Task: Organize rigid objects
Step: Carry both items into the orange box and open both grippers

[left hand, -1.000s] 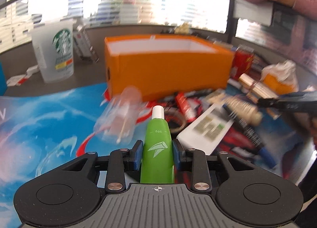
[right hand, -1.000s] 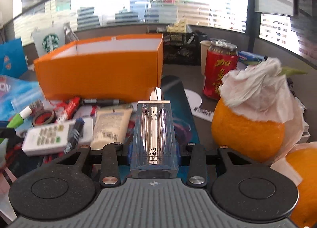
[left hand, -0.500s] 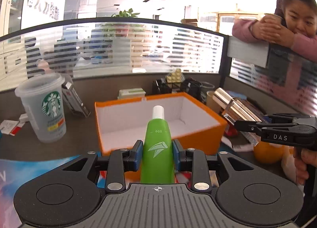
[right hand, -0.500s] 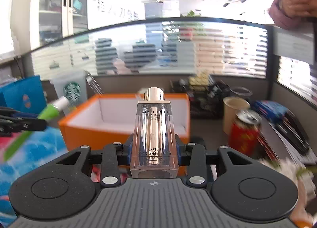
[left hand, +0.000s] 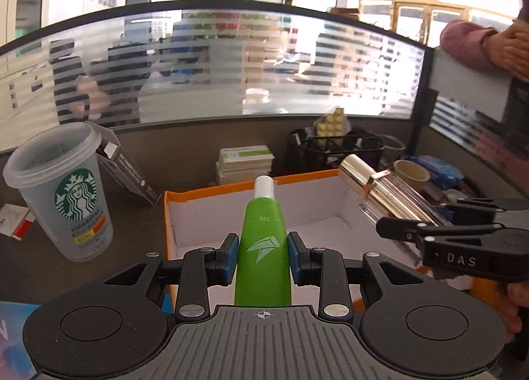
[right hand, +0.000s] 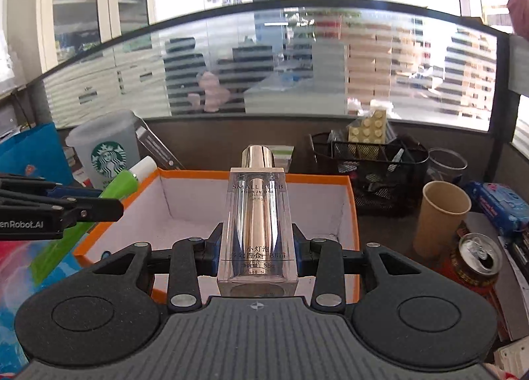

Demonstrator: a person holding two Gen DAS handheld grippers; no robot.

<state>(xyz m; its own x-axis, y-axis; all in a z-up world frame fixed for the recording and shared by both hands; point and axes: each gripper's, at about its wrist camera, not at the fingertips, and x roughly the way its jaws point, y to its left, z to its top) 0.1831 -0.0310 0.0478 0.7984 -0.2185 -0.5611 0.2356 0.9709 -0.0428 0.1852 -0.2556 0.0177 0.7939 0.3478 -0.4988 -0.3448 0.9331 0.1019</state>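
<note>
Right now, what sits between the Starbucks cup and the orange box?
In the left wrist view, a dark leaflet stand leans between the Starbucks cup and the orange box, set toward the back; in front of it, bare desk.

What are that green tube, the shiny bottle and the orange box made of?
Green tube: probably plastic, smooth, opaque, with a white cap. Shiny bottle: clear thick walls, glass or acrylic, around a mirror-like gold core, perhaps metallised. Orange box: apparently cardboard, matte, with thin straight walls and a white lining.
</note>
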